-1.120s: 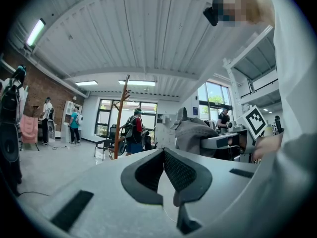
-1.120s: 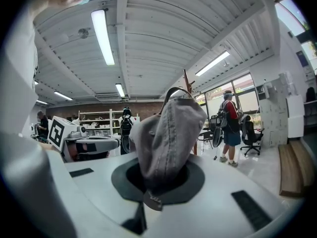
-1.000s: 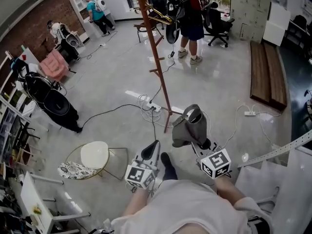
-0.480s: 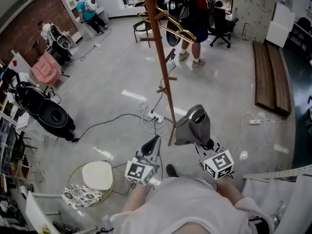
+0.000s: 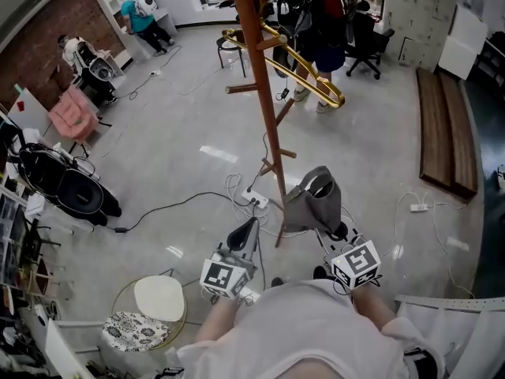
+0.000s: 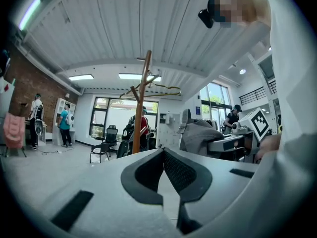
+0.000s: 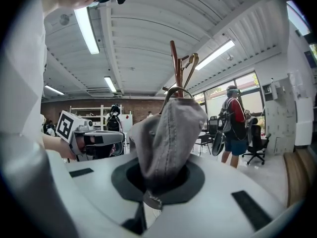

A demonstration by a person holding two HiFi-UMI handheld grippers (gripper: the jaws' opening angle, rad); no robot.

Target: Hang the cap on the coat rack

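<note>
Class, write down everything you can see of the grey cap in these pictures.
The cap is grey cloth with stitched seams, crumpled and folded rather than domed. It stands up from the right gripper, whose jaws are shut on its lower edge; nothing else touches it. In the head view its opening, with a lighter strap, faces up. It is held above the floor beside the wooden coat rack, apart from it and not yet hung.

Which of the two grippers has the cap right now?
The right gripper: its jaws are shut on the grey cap. The left gripper is shut too, with nothing between its jaws.
</note>
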